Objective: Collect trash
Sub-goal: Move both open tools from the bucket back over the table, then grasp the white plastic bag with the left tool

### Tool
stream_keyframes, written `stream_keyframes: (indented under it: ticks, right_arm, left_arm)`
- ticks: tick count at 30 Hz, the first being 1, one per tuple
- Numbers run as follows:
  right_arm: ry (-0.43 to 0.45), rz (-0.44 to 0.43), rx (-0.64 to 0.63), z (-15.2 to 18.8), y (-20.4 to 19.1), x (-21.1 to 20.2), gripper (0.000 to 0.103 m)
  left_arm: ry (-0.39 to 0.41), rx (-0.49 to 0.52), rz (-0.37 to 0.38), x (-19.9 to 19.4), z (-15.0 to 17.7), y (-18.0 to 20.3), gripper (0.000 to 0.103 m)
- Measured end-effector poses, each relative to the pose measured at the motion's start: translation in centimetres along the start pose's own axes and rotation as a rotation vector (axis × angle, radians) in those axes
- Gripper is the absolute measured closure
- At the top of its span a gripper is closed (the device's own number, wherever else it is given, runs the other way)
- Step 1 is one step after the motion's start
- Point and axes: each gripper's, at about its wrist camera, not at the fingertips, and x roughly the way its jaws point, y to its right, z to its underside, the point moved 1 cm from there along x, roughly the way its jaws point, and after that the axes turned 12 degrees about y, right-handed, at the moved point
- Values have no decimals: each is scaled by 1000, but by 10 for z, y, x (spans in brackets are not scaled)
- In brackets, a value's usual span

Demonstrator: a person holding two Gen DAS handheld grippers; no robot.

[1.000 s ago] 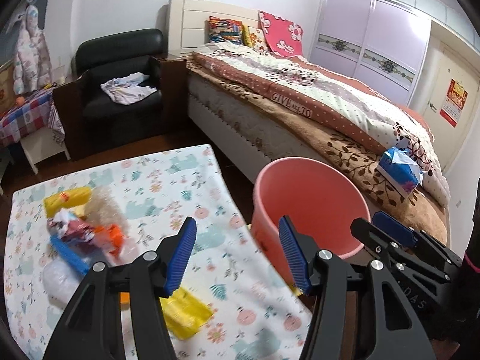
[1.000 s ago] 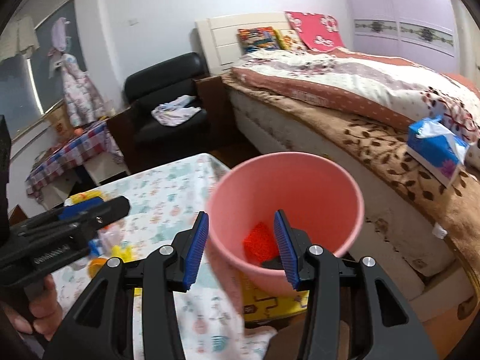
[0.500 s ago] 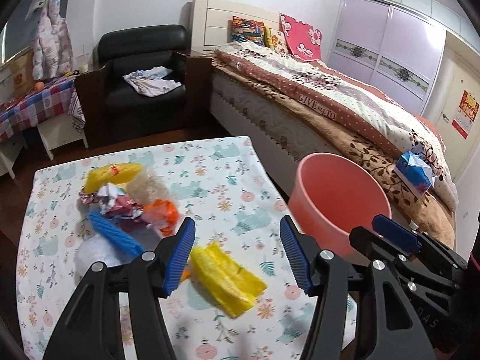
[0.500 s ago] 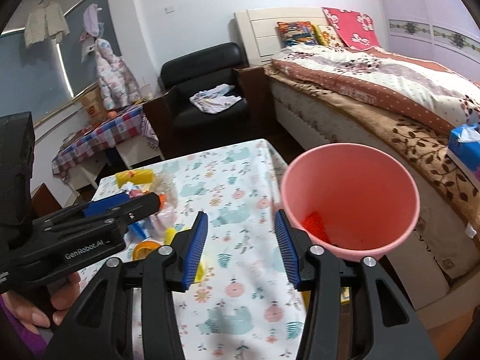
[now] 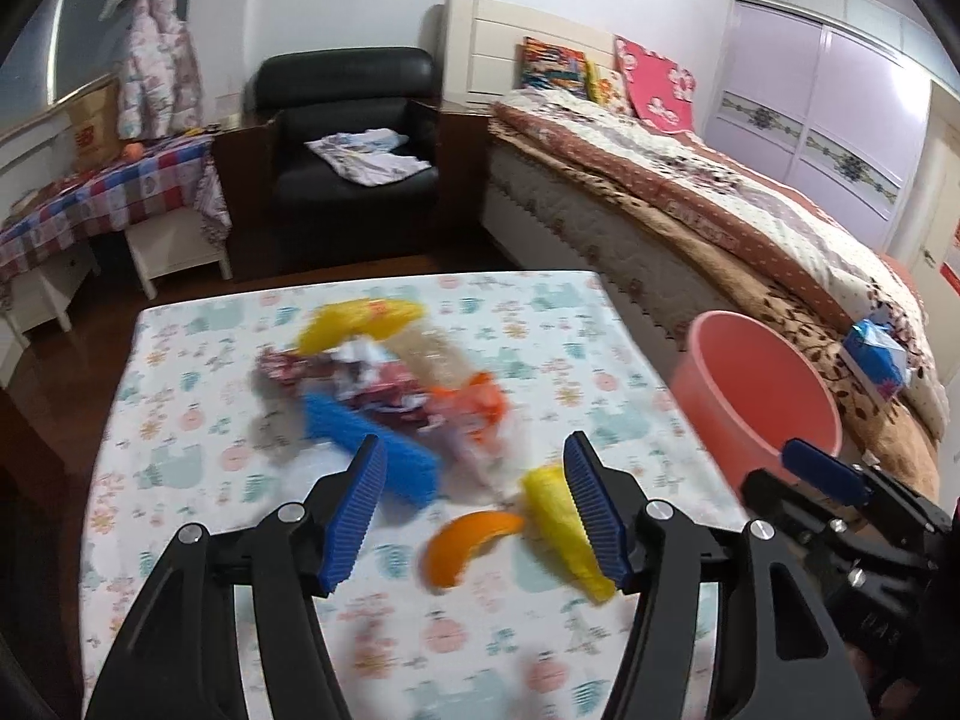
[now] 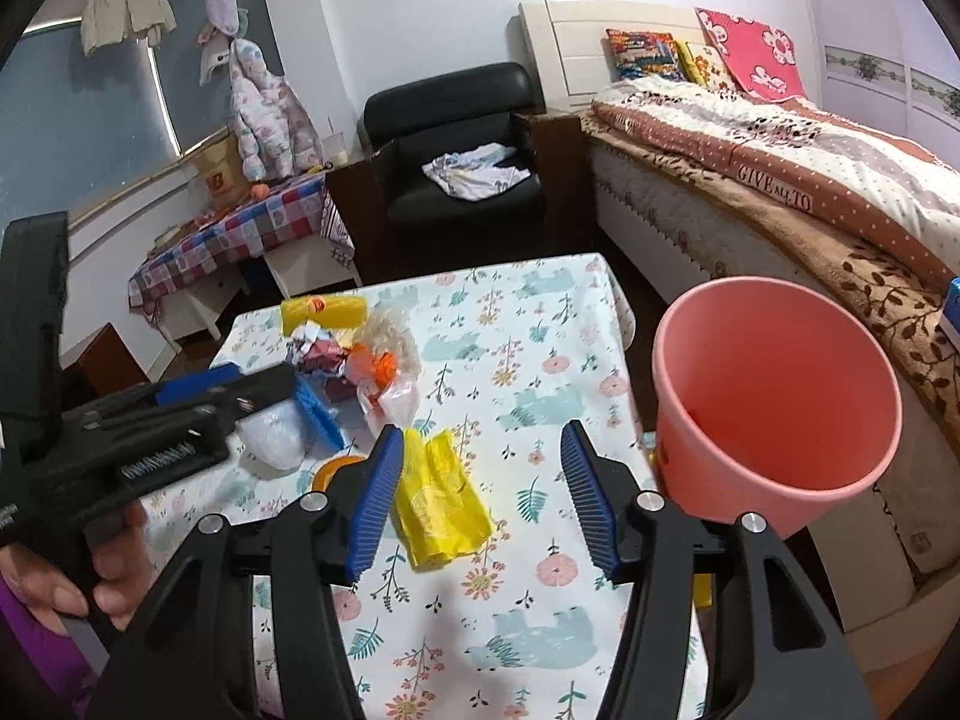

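Judging from what lies on the flowered tablecloth (image 6: 528,324), I am early in the job: most of the trash is not yet collected. My left gripper (image 5: 474,507) hangs over the table with its blue pads wide apart and opening, nothing between them. My right gripper (image 6: 480,495) is also empty, jaws apart, just above the cloth.

What is left sits in two groups. Near me lie a crumpled yellow bag (image 6: 438,498) and an orange peel (image 5: 468,543), just beside each other. Farther back is a heap: a blue brush-like piece (image 5: 366,444), a red and white wrapper (image 5: 372,378), an orange wrapper (image 5: 480,405), a yellow packet (image 6: 324,312) at the far edge, and a clear plastic bag (image 6: 273,435) at the left side.

The pink bucket (image 6: 774,396) stands off the table's right edge, between table and bed. Its inside looks bare in the part I can see; the bottom is hidden from both cameras, so I cannot tell whether anything is in it.

I would guess the yellow bag goes next, since it lies right under my right gripper's fingers (image 6: 375,492), with the bucket near.
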Motion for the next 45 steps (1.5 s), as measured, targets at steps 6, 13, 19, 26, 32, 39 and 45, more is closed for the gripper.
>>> stream_keyframes:
  ticks: [6, 13, 19, 26, 32, 39, 45]
  right_arm:
    - [-7, -25, -48, 8, -10, 7, 48]
    - [-37, -87, -101, 18, -23, 17, 48]
    - [-56, -116, -92, 23, -24, 22, 48]
    - [-64, -143, -88, 21, -26, 28, 48]
    - [-94, -155, -100, 25, -31, 39, 48]
    - [-96, -146, -101, 23, -35, 44, 48]
    - [-84, -161, -106, 16, -40, 43, 48]
  left_arm:
    - [-17, -52, -96, -14, 15, -55, 42]
    - [-69, -101, -138, -14, 38, -84, 42]
    - [-100, -104, -119, 11, 38, -72, 42]
    - [-153, -117, -133, 44, 42, -70, 50]
    - [-156, -138, -117, 54, 47, -76, 77]
    - [-127, -141, -115, 50, 47, -82, 88]
    - [-112, -167, -108, 38, 46, -91, 89]
